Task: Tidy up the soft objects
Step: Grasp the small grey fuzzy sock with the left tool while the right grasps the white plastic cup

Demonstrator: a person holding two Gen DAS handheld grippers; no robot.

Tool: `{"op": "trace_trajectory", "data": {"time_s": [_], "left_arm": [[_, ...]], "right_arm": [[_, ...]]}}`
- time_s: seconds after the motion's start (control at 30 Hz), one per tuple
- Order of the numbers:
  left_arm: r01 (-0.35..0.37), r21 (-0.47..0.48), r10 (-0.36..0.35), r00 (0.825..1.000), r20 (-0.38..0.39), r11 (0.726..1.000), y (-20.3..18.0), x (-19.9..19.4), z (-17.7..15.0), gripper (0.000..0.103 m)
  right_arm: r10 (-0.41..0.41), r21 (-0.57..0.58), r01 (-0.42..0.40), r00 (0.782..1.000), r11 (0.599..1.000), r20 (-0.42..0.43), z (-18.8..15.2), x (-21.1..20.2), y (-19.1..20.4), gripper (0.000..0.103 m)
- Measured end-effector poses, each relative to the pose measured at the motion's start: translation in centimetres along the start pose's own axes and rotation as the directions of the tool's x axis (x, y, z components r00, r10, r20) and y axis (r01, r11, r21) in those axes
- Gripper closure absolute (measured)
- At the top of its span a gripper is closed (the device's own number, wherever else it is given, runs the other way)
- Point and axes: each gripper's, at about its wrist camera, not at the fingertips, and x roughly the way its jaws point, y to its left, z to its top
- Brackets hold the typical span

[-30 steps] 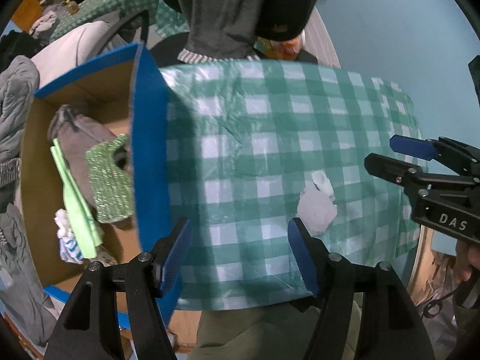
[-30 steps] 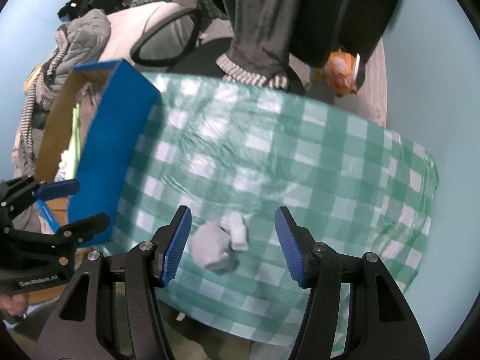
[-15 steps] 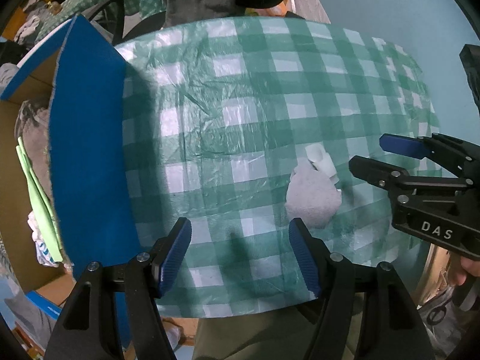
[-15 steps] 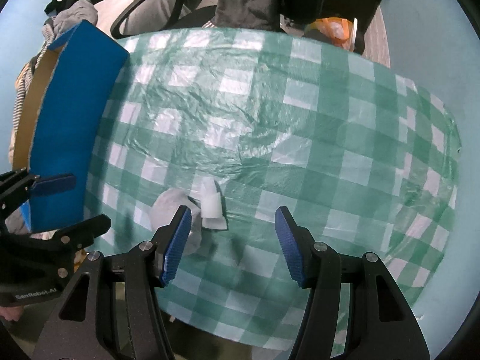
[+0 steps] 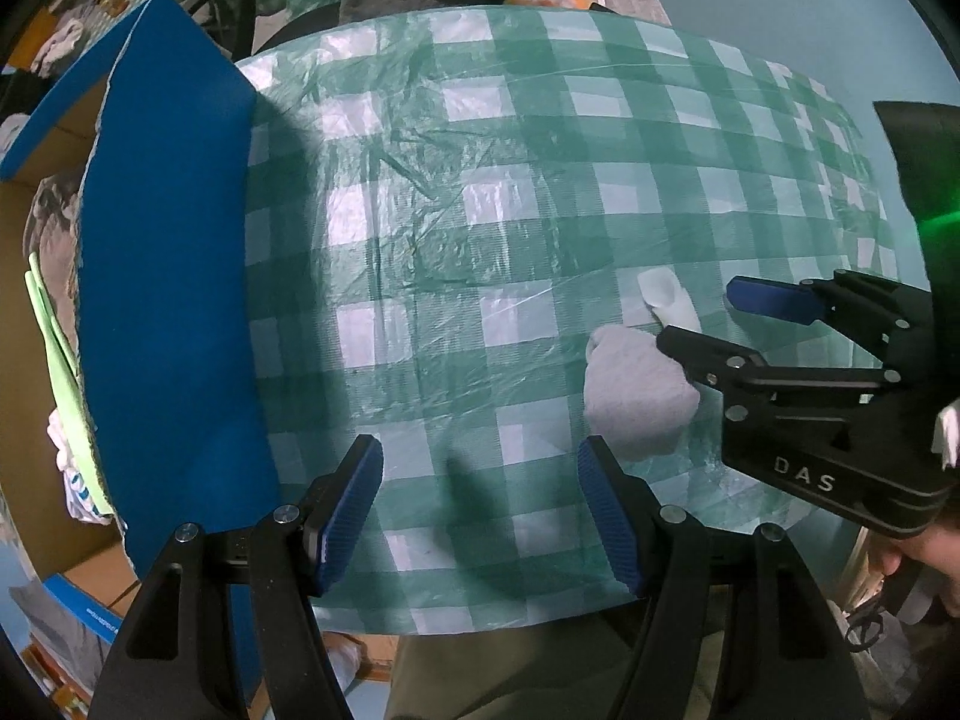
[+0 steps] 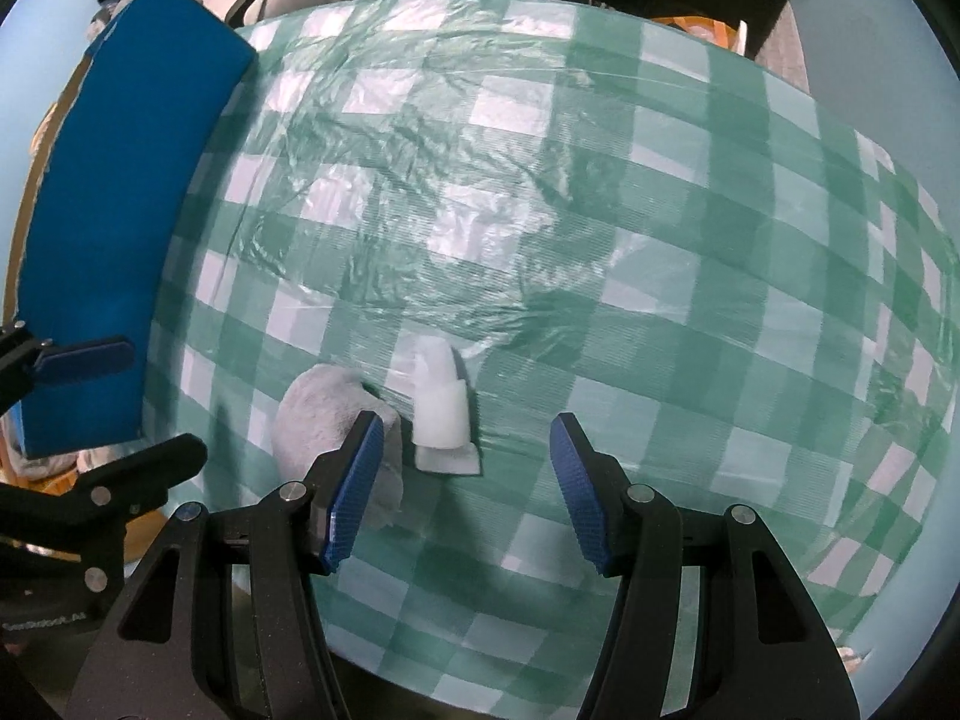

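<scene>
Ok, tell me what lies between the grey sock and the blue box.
Only bare checked tablecloth lies between the grey sock and the blue box, as the left wrist view shows.

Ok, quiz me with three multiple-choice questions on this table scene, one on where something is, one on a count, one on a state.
1. Where is the blue-sided box in the left wrist view?
A) left table edge B) right edge C) table centre

2. How many soft items lie on the checked tablecloth?
A) one B) two C) four

3. The right gripper is:
A) shut on the white sock B) open, holding nothing C) shut on the grey sock

Answers: 1 A, it stands at the left edge. 2 B, grey sock and white sock. 3 B, nothing between its pads.
</scene>
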Motion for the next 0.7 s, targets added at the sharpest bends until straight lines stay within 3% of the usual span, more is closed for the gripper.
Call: {"op": "trace_trajectory", "data": {"time_s": [0.13, 0.2, 0.33, 0.37, 0.5, 0.57, 0.7], "left_arm": [[0.001, -0.004, -0.001, 1.0, -0.005, 1.0, 0.5, 0.1, 0.2, 0.034], [0.002, -0.007, -0.002, 1.0, -0.007, 1.0, 0.7, 0.3, 0.5, 0.034], [0.008, -0.008, -0.008, 1.0, -0.008, 1.0, 0.6, 0.4, 0.7, 0.034], [0.009, -0.007, -0.009, 1.0, -0.008, 1.0, 0.6, 0.2, 0.6, 0.034], [0.021, -0.004, -0.021, 1.0, -0.006, 1.0, 0.4, -0.1, 0.5, 0.032], [0.031, -0.003, -0.031, 1.0, -0.003, 1.0, 0.2, -0.2, 0.6, 0.023], [0.055, 0.009, -0.055, 0.998, 0.005, 0.998, -0.9, -0.6, 0.9, 0.022]], "right_arm": [[-0.005, -0.002, 0.005, 1.0, 1.0, -0.011, 0.3, 0.5, 0.2, 0.044], [-0.014, -0.003, 0.014, 1.0, 1.0, -0.016, 0.3, 0.9, 0.6, 0.05], [-0.056, -0.027, 0.055, 0.998, 0.998, -0.015, 0.0, 1.0, 1.4, 0.082], [-0.05, -0.025, 0.049, 0.999, 0.998, -0.019, -0.2, 1.1, 1.5, 0.086], [-0.048, -0.008, 0.048, 0.999, 0.999, -0.013, -0.8, 0.6, 1.3, 0.087], [-0.037, 0.01, 0.037, 0.999, 0.999, -0.006, -1.0, 0.2, 0.7, 0.087], [-0.02, 0.043, 0.019, 1.0, 0.999, 0.013, -1.9, -0.8, -0.7, 0.087]]}}
